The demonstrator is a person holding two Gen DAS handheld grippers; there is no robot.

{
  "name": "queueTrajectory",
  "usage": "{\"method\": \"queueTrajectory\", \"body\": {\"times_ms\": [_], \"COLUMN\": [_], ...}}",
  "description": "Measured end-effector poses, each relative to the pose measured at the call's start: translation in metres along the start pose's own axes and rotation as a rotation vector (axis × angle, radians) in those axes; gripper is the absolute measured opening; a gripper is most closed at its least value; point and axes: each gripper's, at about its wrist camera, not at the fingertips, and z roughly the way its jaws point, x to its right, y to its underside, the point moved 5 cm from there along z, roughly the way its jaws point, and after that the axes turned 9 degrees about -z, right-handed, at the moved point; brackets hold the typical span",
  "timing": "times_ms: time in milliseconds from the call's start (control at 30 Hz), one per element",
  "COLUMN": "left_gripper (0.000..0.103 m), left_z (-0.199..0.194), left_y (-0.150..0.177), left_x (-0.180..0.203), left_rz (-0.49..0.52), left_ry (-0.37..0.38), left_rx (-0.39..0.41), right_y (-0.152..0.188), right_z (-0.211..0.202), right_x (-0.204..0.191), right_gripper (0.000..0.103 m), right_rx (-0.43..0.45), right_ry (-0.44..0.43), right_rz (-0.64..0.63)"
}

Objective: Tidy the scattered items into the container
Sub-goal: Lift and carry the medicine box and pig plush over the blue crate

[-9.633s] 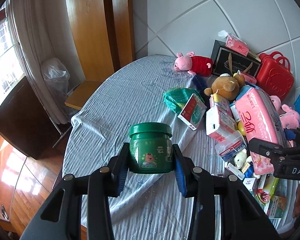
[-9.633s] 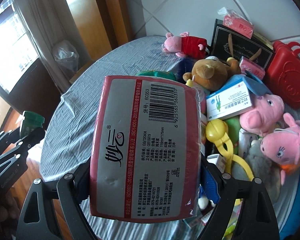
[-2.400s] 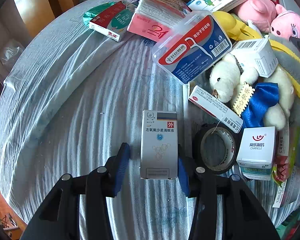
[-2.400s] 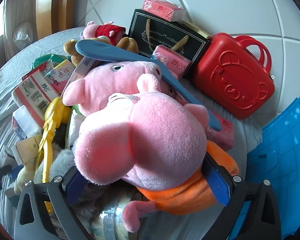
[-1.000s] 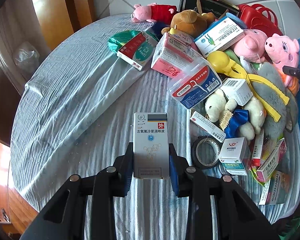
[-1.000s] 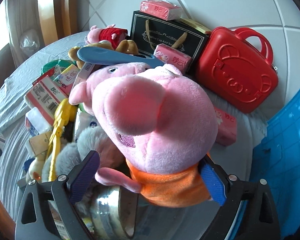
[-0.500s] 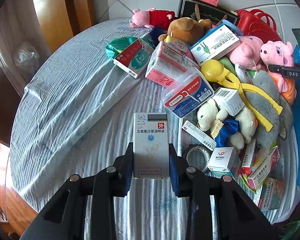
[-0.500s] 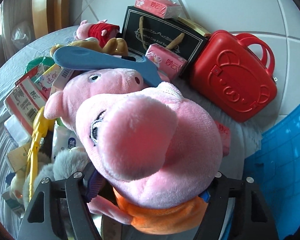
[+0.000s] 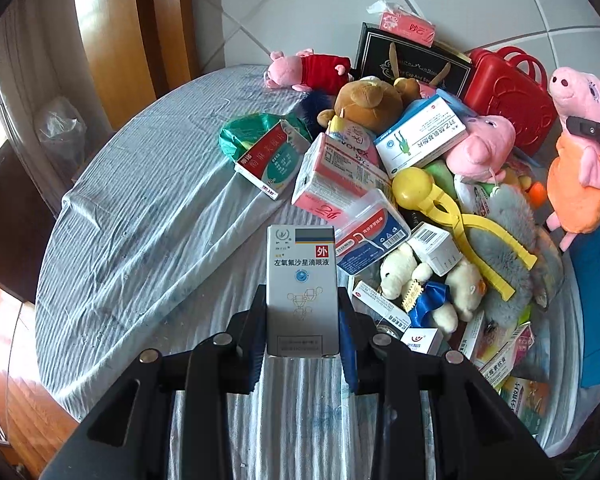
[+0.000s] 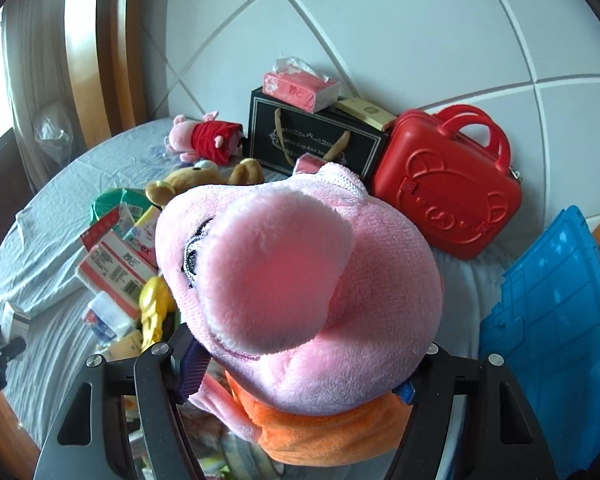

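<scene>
My left gripper (image 9: 302,336) is shut on a grey eye-drop box (image 9: 302,280) and holds it upright above the striped tablecloth (image 9: 140,220). My right gripper (image 10: 296,372) is shut on a pink pig plush in an orange dress (image 10: 296,280), lifted off the pile; the plush fills that view. The plush also shows in the left wrist view (image 9: 580,148) at the far right. A blue plastic container (image 10: 560,312) stands to the right of the pig. Scattered boxes and toys (image 9: 380,184) lie piled on the table's right half.
A red toy case (image 10: 448,196), a black gift bag (image 10: 312,144) with a pink tissue pack (image 10: 300,88) on top, and a red-dressed pig plush (image 10: 204,140) stand by the tiled wall. A brown bear (image 9: 368,100), yellow tongs (image 9: 460,220) and a white plush (image 9: 428,280) lie in the pile.
My left gripper has risen and tilted up with the eye-drop box. My right gripper has lifted the pig plush higher and turned it toward the wall, so the blue container shows more.
</scene>
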Motion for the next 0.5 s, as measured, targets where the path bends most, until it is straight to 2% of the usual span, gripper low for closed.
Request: {"method": "queueTrajectory", "body": {"times_ms": [500], "left_gripper": [0.03], "left_z": [-0.075], "left_y": [-0.038], "left_x": [0.002], "left_rz": [-0.041], "left_ry": [-0.02], "left_rx": [0.068], "right_y": [-0.016], "right_z": [-0.104], "right_x": [-0.029], "right_gripper": [0.072], "right_rx": [0.129], "right_ry": [-0.149], "right_rz": [0.063]}}
